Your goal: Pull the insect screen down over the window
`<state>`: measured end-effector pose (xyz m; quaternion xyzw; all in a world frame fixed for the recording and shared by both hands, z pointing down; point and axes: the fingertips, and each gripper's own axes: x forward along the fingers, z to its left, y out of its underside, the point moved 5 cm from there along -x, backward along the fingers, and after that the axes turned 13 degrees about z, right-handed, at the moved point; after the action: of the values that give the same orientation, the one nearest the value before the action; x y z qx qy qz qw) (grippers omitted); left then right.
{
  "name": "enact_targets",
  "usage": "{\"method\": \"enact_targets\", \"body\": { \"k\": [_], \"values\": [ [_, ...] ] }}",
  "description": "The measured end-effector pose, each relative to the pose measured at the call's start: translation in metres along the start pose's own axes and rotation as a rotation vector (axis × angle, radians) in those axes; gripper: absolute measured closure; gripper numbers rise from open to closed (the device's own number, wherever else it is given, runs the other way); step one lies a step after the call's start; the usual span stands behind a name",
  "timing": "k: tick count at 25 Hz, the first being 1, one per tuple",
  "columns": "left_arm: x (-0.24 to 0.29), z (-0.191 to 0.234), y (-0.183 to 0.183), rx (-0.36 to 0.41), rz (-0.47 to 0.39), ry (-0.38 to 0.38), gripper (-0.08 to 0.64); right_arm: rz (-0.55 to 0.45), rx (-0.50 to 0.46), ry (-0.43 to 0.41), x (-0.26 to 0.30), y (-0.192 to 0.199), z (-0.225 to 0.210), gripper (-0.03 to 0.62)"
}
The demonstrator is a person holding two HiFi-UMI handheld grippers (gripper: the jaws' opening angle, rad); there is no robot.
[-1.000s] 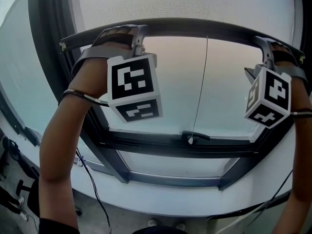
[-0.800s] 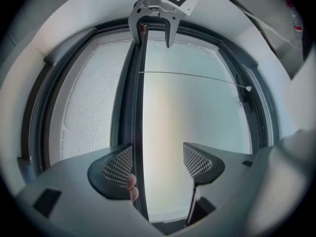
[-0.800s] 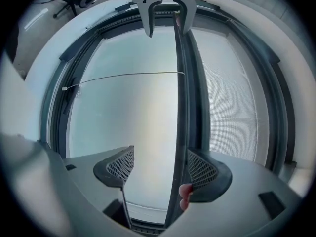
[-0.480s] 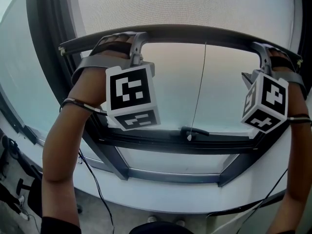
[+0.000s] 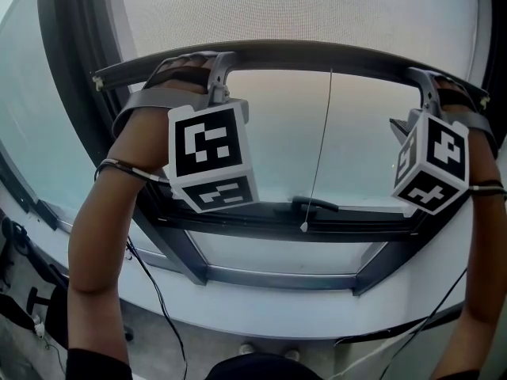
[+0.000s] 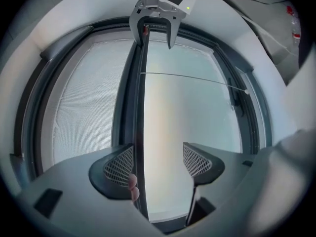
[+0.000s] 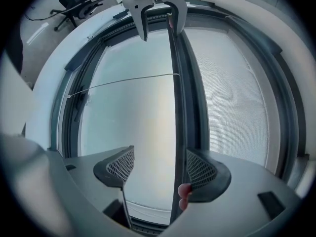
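Fingers (image 6: 114, 166) of left gripper (image 6: 158, 158) are spread wide, not clamping. The dark metal bottom bar (image 6: 140, 107) of the screen runs between them and lies against the left pad only. Right gripper (image 7: 160, 166) is the same: jaws apart, bar against its right pad, other pad free. A person's fingertip (image 7: 183, 191) shows beside the bar.

In the head view the bar crosses the upper part of the window, one gripper near each end. The grey mesh insect screen (image 5: 301, 6) is above it. Below is the bare glass pane (image 5: 364, 149), down to the dark lower window frame (image 5: 261, 226). A thin pull cord (image 5: 321, 141) hangs from mid-bar, its end near the black window handle (image 5: 315, 205).

Step looks like mid-pull, screen only partly down. Next move likely needs both ends drawn down evenly, bar level, until it meets the lower frame. With the jaws this open, the bar could slip out.
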<state>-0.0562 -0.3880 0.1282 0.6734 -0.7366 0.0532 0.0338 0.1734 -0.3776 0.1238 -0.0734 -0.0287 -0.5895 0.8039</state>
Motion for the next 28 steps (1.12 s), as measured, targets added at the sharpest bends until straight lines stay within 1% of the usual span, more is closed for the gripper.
{"method": "enact_targets", "body": {
  "k": [4, 7, 11, 16, 19, 23, 25, 28],
  "values": [
    [0.0019, -0.0059, -0.0005, -0.011, -0.005, 0.003, 0.244, -0.005, 0.004, -0.005, 0.0023, -0.0006, 0.0068, 0.262],
    [0.0009, -0.0051, -0.0020, -0.005, 0.003, 0.016, 0.244, -0.002, 0.009, -0.006, 0.0021, 0.0003, 0.0061, 0.262],
    [0.0003, -0.0052, -0.0020, -0.003, 0.000, 0.012, 0.244, -0.004, 0.010, -0.007, 0.0015, 0.0007, 0.0057, 0.262],
    [-0.0010, -0.0050, -0.0026, 0.006, 0.007, 0.024, 0.244, -0.023, 0.021, -0.033, -0.0005, 0.0013, 0.0050, 0.262],
    [-0.0002, -0.0054, -0.0023, -0.008, -0.004, 0.023, 0.244, -0.041, 0.036, -0.038, -0.0002, 0.0010, 0.0049, 0.262],
    [-0.0001, -0.0041, -0.0009, -0.024, -0.011, 0.045, 0.244, -0.044, 0.038, -0.047, -0.0003, -0.0008, 0.0043, 0.262],
    [0.0011, -0.0031, -0.0014, -0.020, -0.003, 0.017, 0.245, -0.029, 0.033, -0.024, 0.0006, -0.0006, 0.0035, 0.262],
    [0.0025, -0.0028, -0.0031, -0.019, 0.004, -0.030, 0.244, 0.004, 0.028, 0.038, 0.0026, 0.0005, 0.0044, 0.262]
  ]
}}
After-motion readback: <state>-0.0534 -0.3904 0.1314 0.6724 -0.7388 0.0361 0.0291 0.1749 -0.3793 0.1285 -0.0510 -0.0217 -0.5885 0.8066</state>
